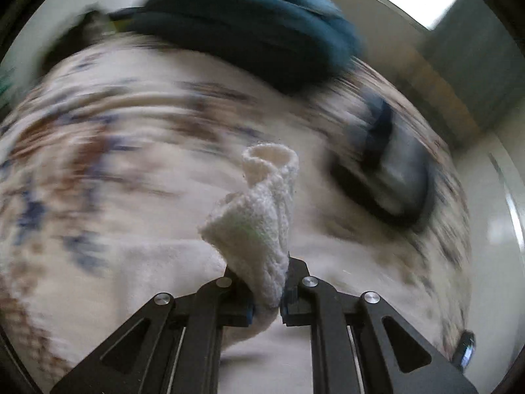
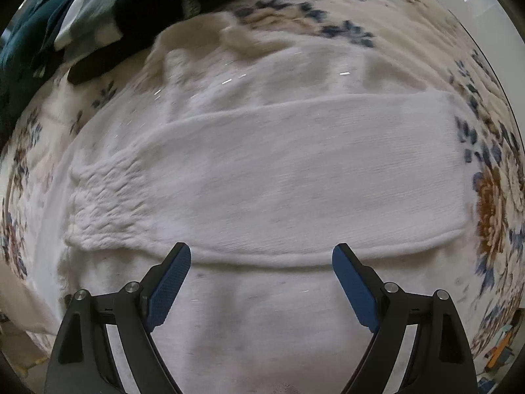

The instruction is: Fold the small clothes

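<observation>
On a bed spread with a cream floral-patterned blanket (image 2: 485, 197), we are partway through folding a white knitted garment (image 2: 279, 177). In the right wrist view it lies flat across the middle of the frame, its long axis running left to right, a ribbed cuff (image 2: 105, 207) at the left end and a folded panel whose lower edge crosses just above our right tool (image 2: 261, 282). That tool points down at the knit with its blue-padded fingers spread wide and nothing between them; whether the pads touch the cloth we cannot tell.

In the left wrist view our left tool (image 1: 267, 295) is clamped tight on a bunched piece of white knitted fabric (image 1: 259, 216), which rises from the jaws toward the centre of the frame and curls over at its tip. The background there is heavily blurred; a dark teal cushion or folded cloth (image 1: 249, 23) sits at the top and a grey-and-black object (image 1: 393, 180) at the right, too smeared to name.

We judge that the coming move turns on the fold edge lying directly ahead of the open right tool, parallel to the line between its fingers, so the right hand is nearer the flat panel while the left carries its pinched piece. Whether that piece belongs to the same garment the frames do not show.
</observation>
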Action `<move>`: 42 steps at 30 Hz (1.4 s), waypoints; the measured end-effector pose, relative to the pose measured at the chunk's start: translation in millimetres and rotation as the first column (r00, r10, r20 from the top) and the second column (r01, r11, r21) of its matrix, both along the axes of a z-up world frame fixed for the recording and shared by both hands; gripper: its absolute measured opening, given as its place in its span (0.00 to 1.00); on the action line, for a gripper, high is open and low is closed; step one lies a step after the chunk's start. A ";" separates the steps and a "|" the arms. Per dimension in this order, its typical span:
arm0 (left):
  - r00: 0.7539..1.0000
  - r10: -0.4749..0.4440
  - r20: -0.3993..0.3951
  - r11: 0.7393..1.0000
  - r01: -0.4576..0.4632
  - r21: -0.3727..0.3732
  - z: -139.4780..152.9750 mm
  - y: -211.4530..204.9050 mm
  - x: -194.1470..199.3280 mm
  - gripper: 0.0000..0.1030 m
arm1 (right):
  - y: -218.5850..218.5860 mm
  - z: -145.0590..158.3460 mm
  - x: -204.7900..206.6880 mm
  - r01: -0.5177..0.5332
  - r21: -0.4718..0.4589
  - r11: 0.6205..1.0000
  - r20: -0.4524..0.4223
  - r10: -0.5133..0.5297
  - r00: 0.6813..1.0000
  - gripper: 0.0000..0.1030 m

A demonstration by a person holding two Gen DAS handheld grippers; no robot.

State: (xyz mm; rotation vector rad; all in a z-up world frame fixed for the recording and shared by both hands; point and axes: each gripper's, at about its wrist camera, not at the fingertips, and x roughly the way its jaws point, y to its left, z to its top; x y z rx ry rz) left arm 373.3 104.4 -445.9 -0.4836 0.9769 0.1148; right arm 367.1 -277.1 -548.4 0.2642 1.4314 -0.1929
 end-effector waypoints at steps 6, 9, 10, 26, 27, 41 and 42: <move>0.961 -0.278 0.000 0.959 0.277 -0.065 -3.6 -186.0 36.6 0.09 | -87.9 4.8 -7.7 0.062 -0.006 0.998 0.009 -0.062 0.998 0.87; 0.930 -0.368 -0.017 0.925 0.364 -0.108 -9.7 -249.6 38.9 0.13 | -128.8 6.6 -15.6 0.100 -0.002 0.995 -0.002 -0.100 0.995 0.87; 0.922 -0.387 -0.032 0.918 0.381 -0.113 -11.8 -262.0 41.3 0.17 | -140.0 7.1 -18.0 0.109 0.001 0.994 -0.005 -0.109 0.994 0.87; 0.984 -0.018 -0.178 0.925 0.084 0.369 -34.9 -99.0 -11.5 0.93 | -193.7 14.7 12.8 0.153 0.320 0.935 0.069 -0.184 0.980 0.87; 0.981 0.006 -0.195 0.921 0.071 0.383 -40.0 -89.1 -16.0 0.93 | -187.6 7.1 19.8 0.145 0.328 0.934 0.062 -0.175 0.983 0.87; 0.960 0.116 -0.256 0.936 -0.020 0.350 -77.7 -39.3 0.2 0.93 | -155.3 15.0 38.9 0.088 0.169 0.982 0.119 -0.109 0.987 0.07; 0.962 0.094 -0.256 0.941 -0.002 0.338 -81.3 -43.4 9.3 0.93 | -162.3 17.3 36.4 0.100 0.159 0.982 0.117 -0.119 0.986 0.07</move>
